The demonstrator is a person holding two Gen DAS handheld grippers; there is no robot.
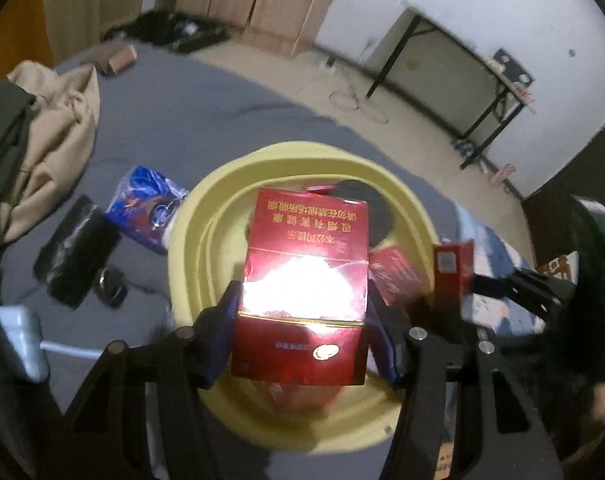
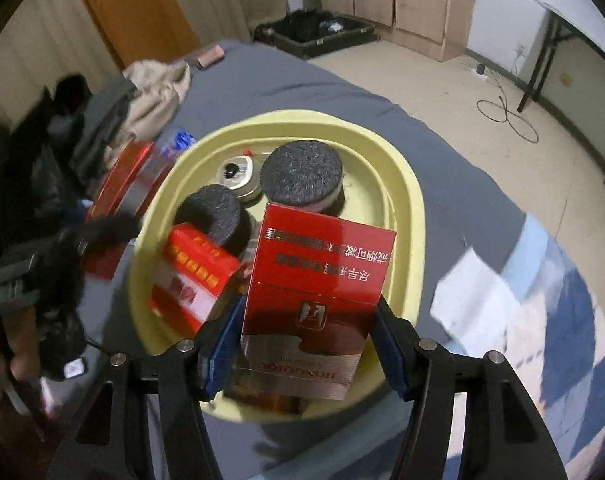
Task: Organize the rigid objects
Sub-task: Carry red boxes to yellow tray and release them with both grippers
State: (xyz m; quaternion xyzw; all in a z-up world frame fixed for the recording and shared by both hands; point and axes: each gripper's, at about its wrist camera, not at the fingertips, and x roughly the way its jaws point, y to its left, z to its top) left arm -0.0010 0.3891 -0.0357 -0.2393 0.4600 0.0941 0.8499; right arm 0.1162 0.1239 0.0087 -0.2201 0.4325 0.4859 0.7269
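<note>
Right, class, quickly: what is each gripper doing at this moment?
Left gripper: shut on a dark red pack.
Right gripper: shut on a red and silver pack.

The red and silver cigarette pack (image 2: 310, 300) reads "HONGHE" upside down on its silver band, with blurred Chinese warning lines above it.
</note>
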